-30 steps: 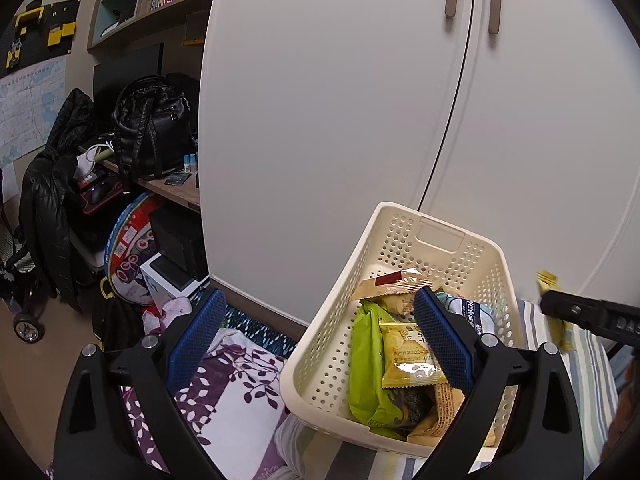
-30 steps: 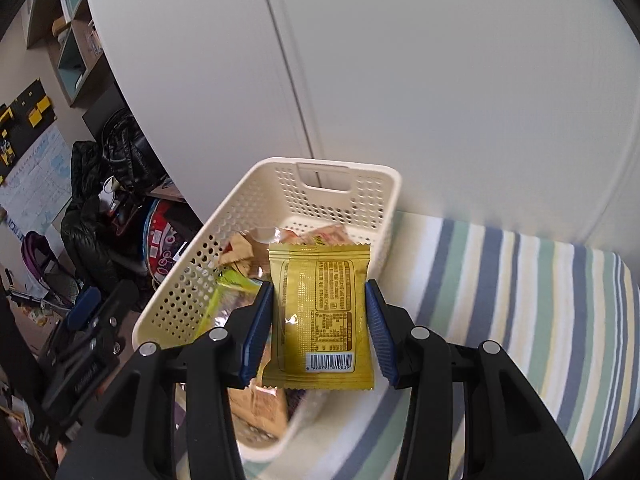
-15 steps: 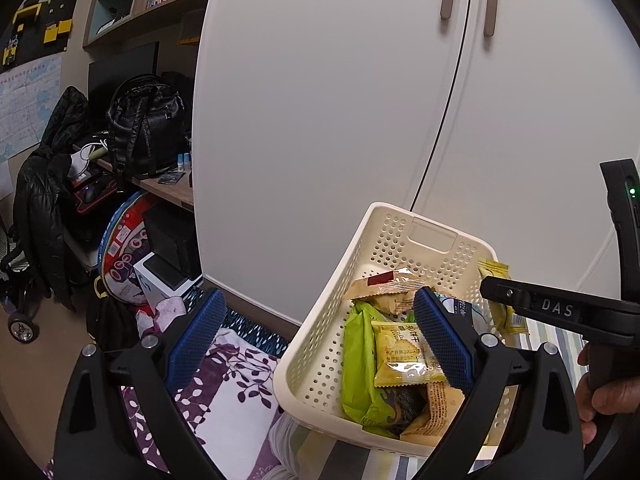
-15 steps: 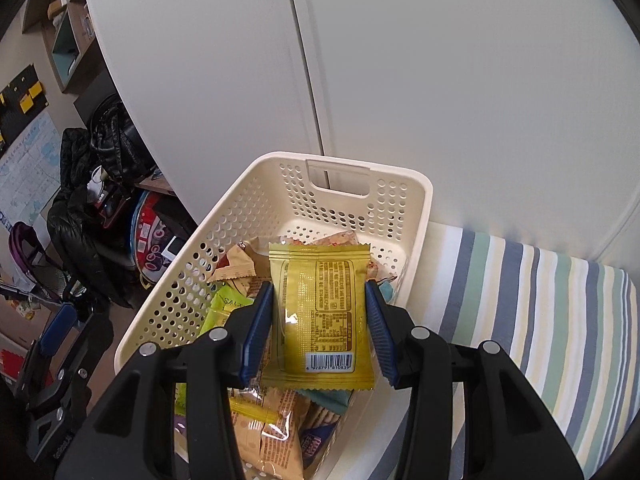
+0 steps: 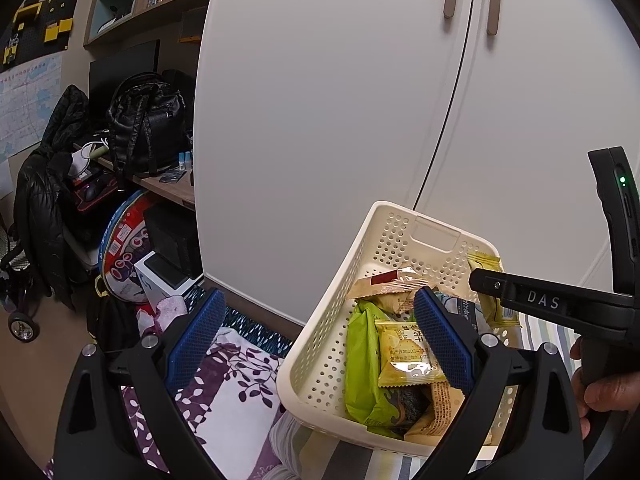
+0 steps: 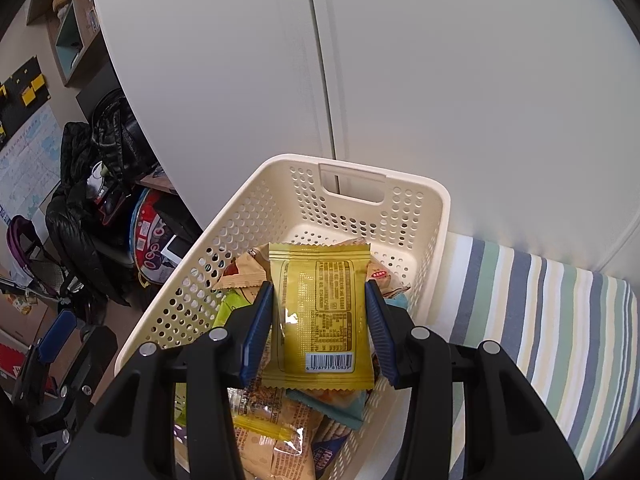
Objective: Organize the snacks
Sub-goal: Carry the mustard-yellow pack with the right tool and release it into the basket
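Right gripper (image 6: 319, 322), blue pads pinched on a yellow packet (image 6: 319, 308), barcode end nearest the camera, held above the cream basket (image 6: 256, 216). Basket on striped cloth (image 6: 560, 320), before white doors (image 6: 440, 80), already holding several snacks: green pack (image 5: 362, 364), tan wrappers (image 5: 390, 286). Left gripper (image 5: 316, 340) spread wide and empty, one pad over the basket, the other over floral fabric (image 5: 224, 396).
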